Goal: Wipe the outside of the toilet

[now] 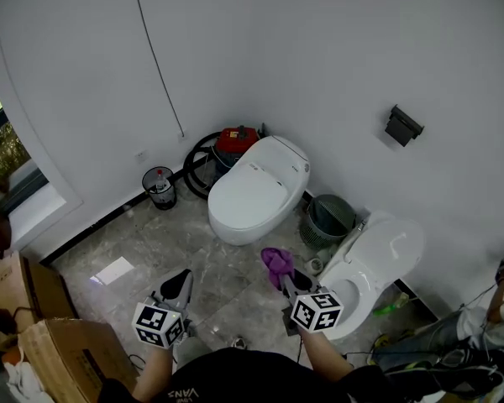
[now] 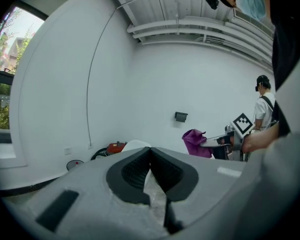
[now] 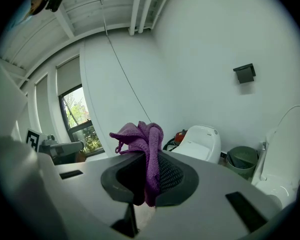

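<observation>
My right hand-held gripper (image 1: 284,277) pinches the purple cloth (image 1: 276,261). My left hand-held gripper (image 1: 181,285) is pressed together, empty. I judge wiping is not yet begun; next the cloth must reach the closed toilet (image 1: 254,193).

Left gripper (image 1: 181,280): jaws together, empty, before the closed toilet (image 1: 252,193).
Right gripper (image 1: 291,280): clamped on purple cloth (image 1: 276,260), near that toilet's front.

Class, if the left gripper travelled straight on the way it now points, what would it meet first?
Probably the closed white toilet, seen just beyond the left gripper's shut jaws; the gap between looks free, depth unclear.
</observation>
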